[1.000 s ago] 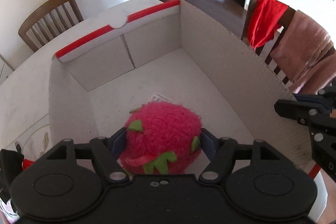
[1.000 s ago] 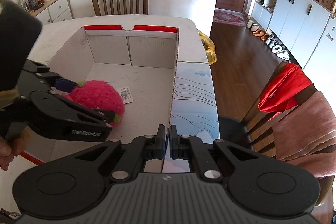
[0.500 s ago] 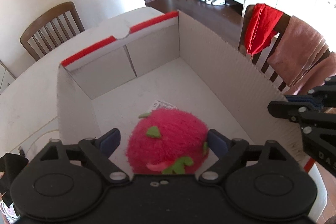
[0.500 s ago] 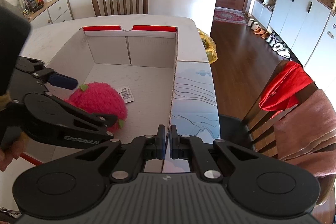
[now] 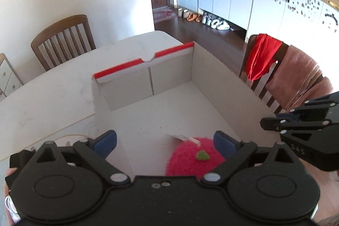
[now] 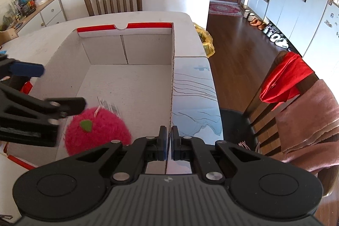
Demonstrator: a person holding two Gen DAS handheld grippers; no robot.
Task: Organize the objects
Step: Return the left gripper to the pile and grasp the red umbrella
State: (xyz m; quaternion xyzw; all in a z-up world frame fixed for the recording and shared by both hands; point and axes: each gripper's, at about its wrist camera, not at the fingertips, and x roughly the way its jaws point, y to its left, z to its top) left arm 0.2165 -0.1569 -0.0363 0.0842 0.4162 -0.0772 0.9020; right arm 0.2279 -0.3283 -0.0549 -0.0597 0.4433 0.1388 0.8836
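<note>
A pink fuzzy strawberry toy [image 5: 195, 159] with green felt leaves lies on the floor of an open white cardboard box [image 5: 222, 90], near its front. It also shows in the right wrist view [image 6: 95, 132]. My left gripper [image 5: 165, 141] is open and empty, raised above the toy. In the right wrist view the left gripper [image 6: 38, 88] is at the left. My right gripper [image 6: 168, 141] is shut on the right wall of the box [image 6: 172, 77] at its near end.
The box stands on a white table [image 5: 53, 94]. A wooden chair [image 5: 63, 39] stands at the far side. Another chair [image 6: 296, 99] with a red cloth and a pink towel is to the right. A yellow bag [image 6: 206, 43] hangs past the table's far corner.
My left gripper opened and let go of the strawberry toy, which now lies in the box. The left gripper then rose and drew back. The right gripper stayed put.
</note>
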